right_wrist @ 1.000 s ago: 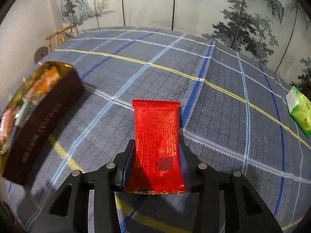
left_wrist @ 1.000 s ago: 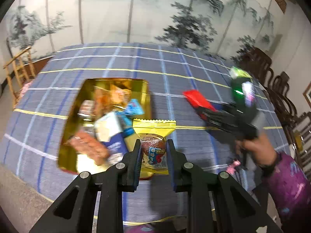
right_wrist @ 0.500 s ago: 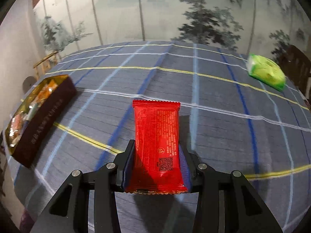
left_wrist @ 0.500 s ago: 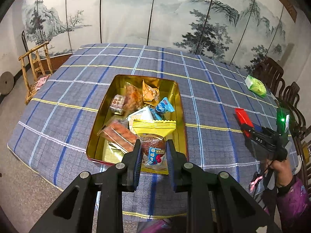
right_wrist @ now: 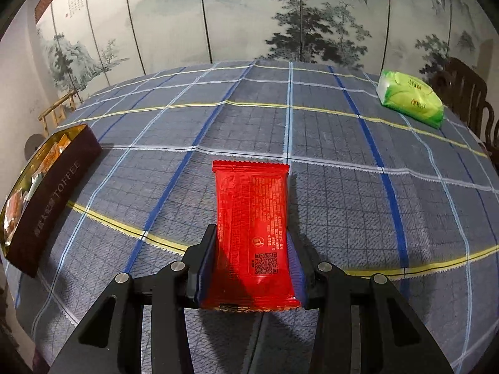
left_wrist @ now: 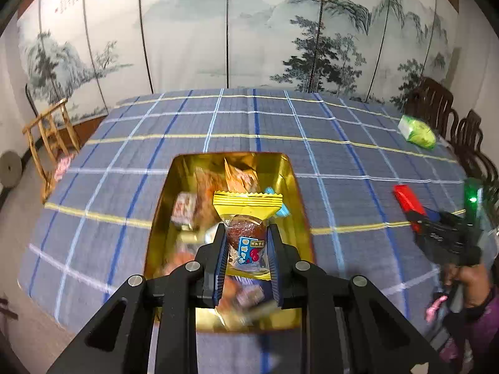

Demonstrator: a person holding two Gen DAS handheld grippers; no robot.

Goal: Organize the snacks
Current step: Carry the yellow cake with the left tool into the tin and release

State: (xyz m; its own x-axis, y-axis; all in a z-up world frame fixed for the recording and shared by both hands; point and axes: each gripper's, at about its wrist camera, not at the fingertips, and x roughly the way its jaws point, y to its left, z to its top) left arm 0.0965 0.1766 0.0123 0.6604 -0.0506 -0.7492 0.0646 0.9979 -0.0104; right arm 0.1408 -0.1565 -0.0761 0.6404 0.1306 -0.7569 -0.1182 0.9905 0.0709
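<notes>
My left gripper (left_wrist: 246,233) is shut on a yellow-edged clear snack packet (left_wrist: 247,218) and holds it above the gold tin (left_wrist: 293,187), which holds several wrapped snacks. My right gripper (right_wrist: 252,249) is shut on a red snack packet (right_wrist: 252,218) and holds it above the blue checked tablecloth (right_wrist: 343,187). The tin shows at the left edge of the right wrist view (right_wrist: 59,193), its dark side marked TOFFEE. The right gripper with the red packet (left_wrist: 407,199) shows at the right of the left wrist view.
A green packet (right_wrist: 410,98) lies at the table's far right, also in the left wrist view (left_wrist: 418,131). Dark wooden chairs (left_wrist: 436,106) stand along the right side. A bamboo chair (left_wrist: 50,137) stands off the left. A painted screen (left_wrist: 249,31) runs behind.
My left gripper has moved over the tin with its packet, and the tin now lies straight below. My right gripper has swung right with the red packet, bringing the green packet nearer.
</notes>
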